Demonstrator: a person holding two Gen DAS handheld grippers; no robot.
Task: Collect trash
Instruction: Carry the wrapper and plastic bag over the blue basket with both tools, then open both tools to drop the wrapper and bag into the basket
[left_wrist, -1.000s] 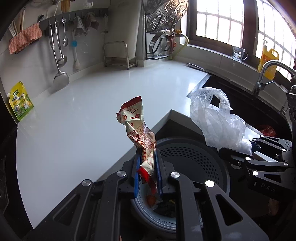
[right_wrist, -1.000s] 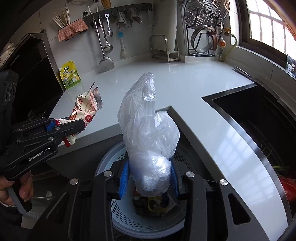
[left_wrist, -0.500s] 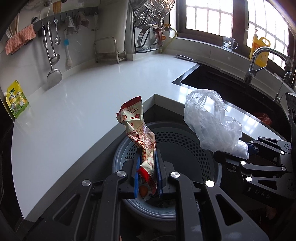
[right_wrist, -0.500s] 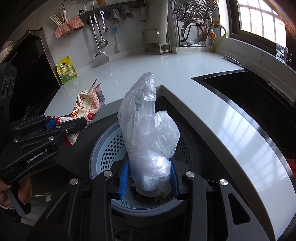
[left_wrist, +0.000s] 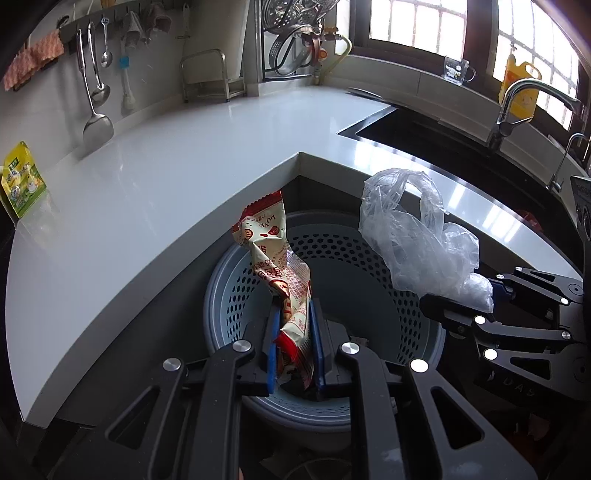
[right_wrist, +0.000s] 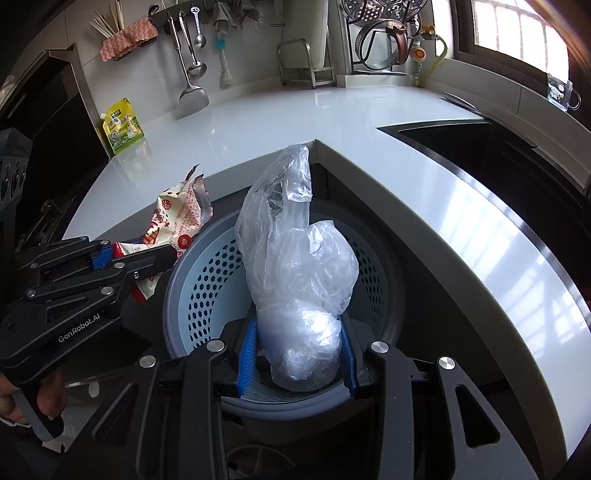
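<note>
Left tongs (left_wrist: 295, 347) clench a crinkly red-and-cream foil snack wrapper (left_wrist: 280, 266); right tongs (right_wrist: 297, 354) clench a limp clear plastic bag (right_wrist: 295, 266). Both seem featherlight, best pinched low, above the perforated blue-grey bin (left_wrist: 236, 280) below.

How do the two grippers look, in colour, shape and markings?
Both are black linkage frames with silver round rivets and blue pads inside the fingers. The left gripper carries white "GenRobot.AI" lettering on its body, seen in the right wrist view. The right gripper shows faint embossed "DAS".

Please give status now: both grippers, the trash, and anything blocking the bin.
Left gripper shut on snack wrapper. Right gripper shut on plastic bag. Both over the perforated bin. Nothing in the way.
</note>
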